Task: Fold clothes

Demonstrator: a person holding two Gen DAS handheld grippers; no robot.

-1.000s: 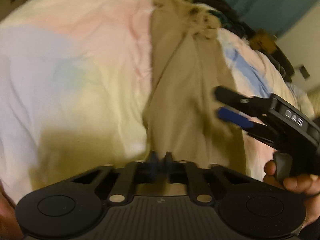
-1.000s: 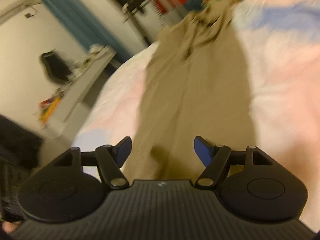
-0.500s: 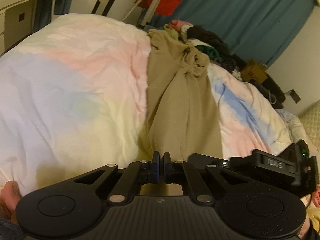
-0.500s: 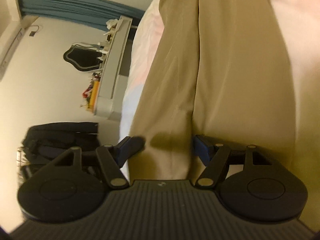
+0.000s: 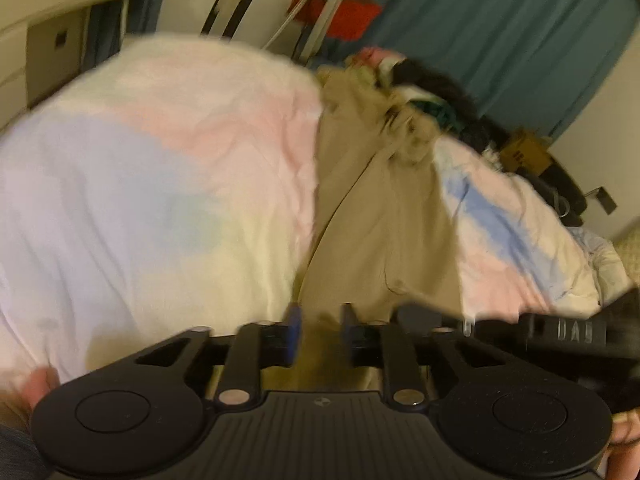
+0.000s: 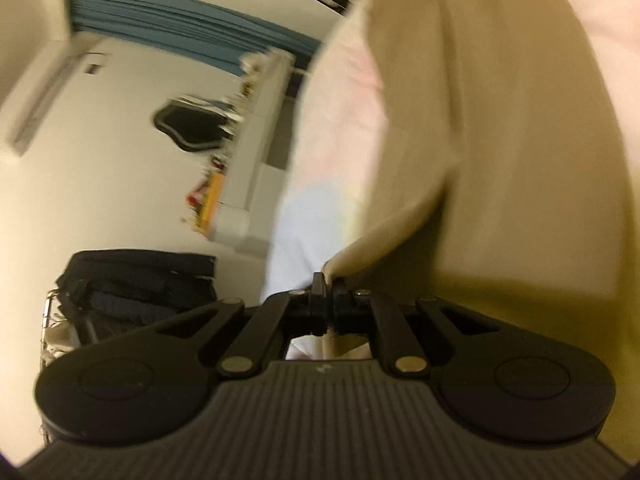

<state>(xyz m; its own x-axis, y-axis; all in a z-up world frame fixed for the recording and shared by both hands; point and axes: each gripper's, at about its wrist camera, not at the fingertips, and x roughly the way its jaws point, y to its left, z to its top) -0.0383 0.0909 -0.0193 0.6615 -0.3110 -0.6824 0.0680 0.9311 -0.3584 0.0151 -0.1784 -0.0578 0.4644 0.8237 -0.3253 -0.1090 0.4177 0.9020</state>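
Right claw (image 6: 327,295): fingers together, clamped on a corner of the long khaki cotton trousers (image 6: 500,128). In the right wrist view the cloth rises from the pinch toward 1 o'clock as a taut fold, so the hem end appears to be lifted clear of the bed at that point.

Left claw (image 5: 319,334): fingers (image 5: 294,330) slightly apart, with khaki cloth lying in the gap between them. The pads do not appear to be pressing it; the frame is blurred, so contact cannot be confirmed. Judged condition: parted, not gripping.

Garment position: in the left wrist view the trousers (image 5: 380,216) lie on the pastel pink, blue and yellow duvet (image 5: 160,184) of the bed. The long axis runs from the left claw at 6 o'clock away toward 12 o'clock, ending in a bunched waistband (image 5: 400,120) at the far end. The body of the right claw (image 5: 560,332) shows at 3 o'clock, just beside the left one, at the same near edge.

Governing relation: both claws sit at the hem end, and the waistband is well apart, straight ahead along the long axis. A lengthwise fold would carry the hem forward toward 12 o'clock. The right claw is the one secured; the left would probably need to close on its corner first, or the hem may sag and fold skew.

Beyond the bed: a pile of dark clothes (image 5: 440,92) and a teal curtain (image 5: 500,20).
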